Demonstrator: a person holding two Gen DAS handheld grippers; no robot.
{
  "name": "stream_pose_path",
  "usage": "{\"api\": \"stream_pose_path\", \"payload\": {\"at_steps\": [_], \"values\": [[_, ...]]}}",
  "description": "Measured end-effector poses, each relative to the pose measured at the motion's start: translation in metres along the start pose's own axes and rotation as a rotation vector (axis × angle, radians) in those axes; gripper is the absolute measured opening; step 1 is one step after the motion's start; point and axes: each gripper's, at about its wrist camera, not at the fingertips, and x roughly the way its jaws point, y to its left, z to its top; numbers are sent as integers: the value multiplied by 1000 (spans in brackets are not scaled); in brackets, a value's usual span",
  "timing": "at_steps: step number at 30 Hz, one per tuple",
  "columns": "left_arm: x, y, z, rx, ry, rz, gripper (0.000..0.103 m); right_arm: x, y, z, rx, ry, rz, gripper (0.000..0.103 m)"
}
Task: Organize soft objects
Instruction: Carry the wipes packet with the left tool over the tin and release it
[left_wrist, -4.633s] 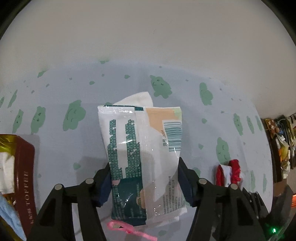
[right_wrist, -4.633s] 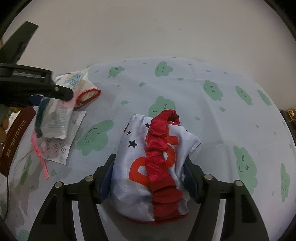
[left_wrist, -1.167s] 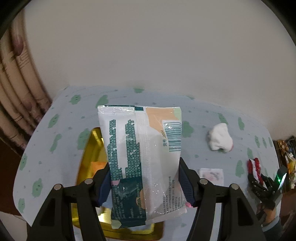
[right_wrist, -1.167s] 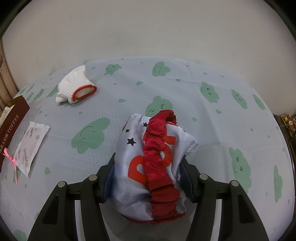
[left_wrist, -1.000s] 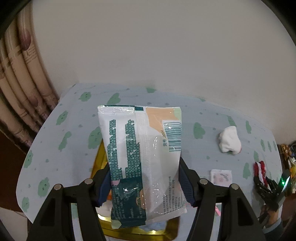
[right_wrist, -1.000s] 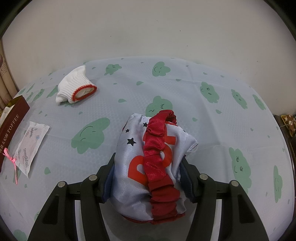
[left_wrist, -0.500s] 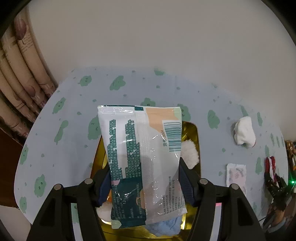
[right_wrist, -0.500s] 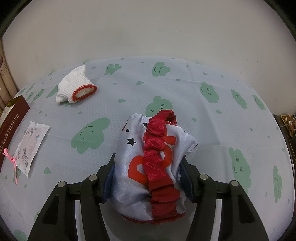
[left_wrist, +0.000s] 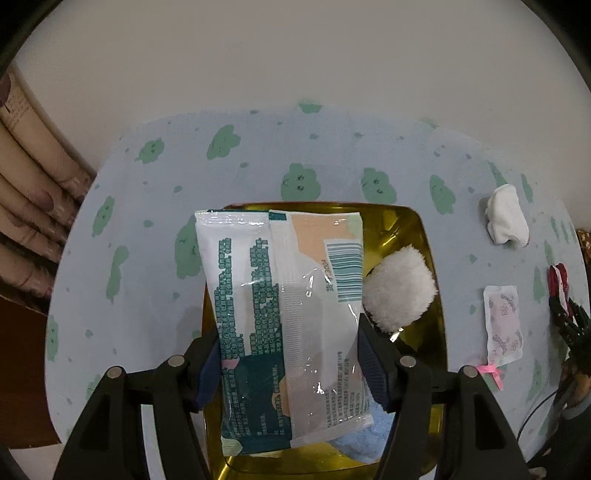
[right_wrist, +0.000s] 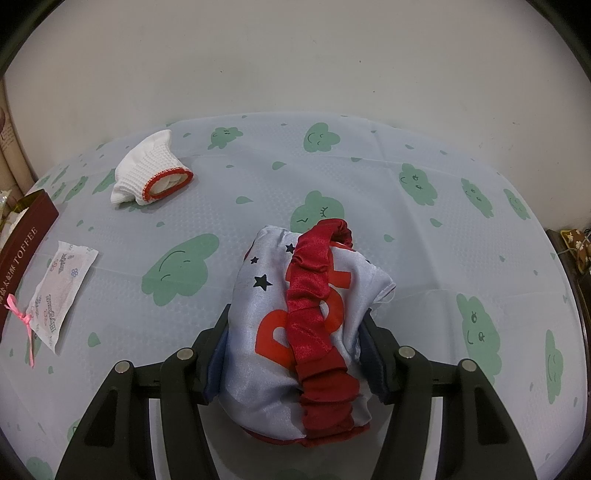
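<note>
Closest to the left wrist camera, the left gripper (left_wrist: 286, 363) has the tissue pack (left_wrist: 284, 317) between its jaws, which stand wide and are opening at this moment, the blue pads just at the pack's two long edges; the pack hangs directly above the gold tin (left_wrist: 417, 229), which serves as the landmark here. Inside the tin, under the pack's lower end, a blue cloth (left_wrist: 364, 443) shows, and toward the tin's right wall lies a white fluffy puff (left_wrist: 400, 291). The step in hand looks like dropping the pack into the tin; the next move calls for letting the jaws finish opening so that it falls flat among the soft things already there, then lifting clear. To the right of the tin on the surface (left_wrist: 159, 206) lie a sachet with a pink bow (left_wrist: 503, 325) and, farther off, a white sock (left_wrist: 506, 214). Well right of the tin, the right gripper (right_wrist: 295, 363) is clamped partway closed on a satin bag with red ruffle (right_wrist: 299, 325), held low over the surface, likely next for the tin.
</note>
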Motion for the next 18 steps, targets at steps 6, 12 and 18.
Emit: {"api": "stream_pose_path", "payload": {"at_steps": [6,12,18], "values": [[2,5,-2,12,10,19,71,0,0,0,-1,1,-2,58],[-4,1,-7,60,20,39,73,0,0,0,-1,0,-2,58],[-24,3,-14,61,-15,25,73,1,0,-1,-1,1,-4,58]]}}
